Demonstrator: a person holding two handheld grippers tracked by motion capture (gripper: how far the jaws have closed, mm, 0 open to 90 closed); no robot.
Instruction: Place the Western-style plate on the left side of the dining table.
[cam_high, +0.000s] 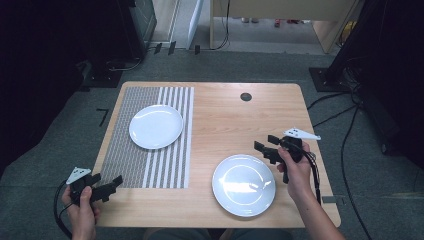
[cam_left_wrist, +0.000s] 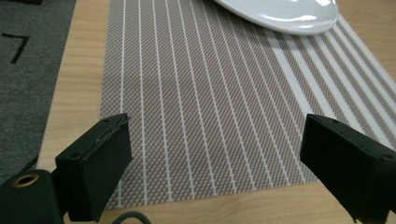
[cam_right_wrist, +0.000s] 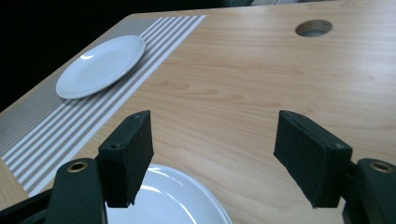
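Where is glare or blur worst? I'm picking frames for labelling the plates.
High view: bright glare patch on the near plate, dark surroundings, all sharp. Left gripper view: placemat weave crisp, highlights along the far plate rim. Right gripper view: glare on the near plate, close jaws slightly soft, table clear.

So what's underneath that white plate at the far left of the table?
The round white plate lies on a grey-and-white striped woven placemat, which lies on the light wooden table. The part of the mat directly beneath the plate is covered.
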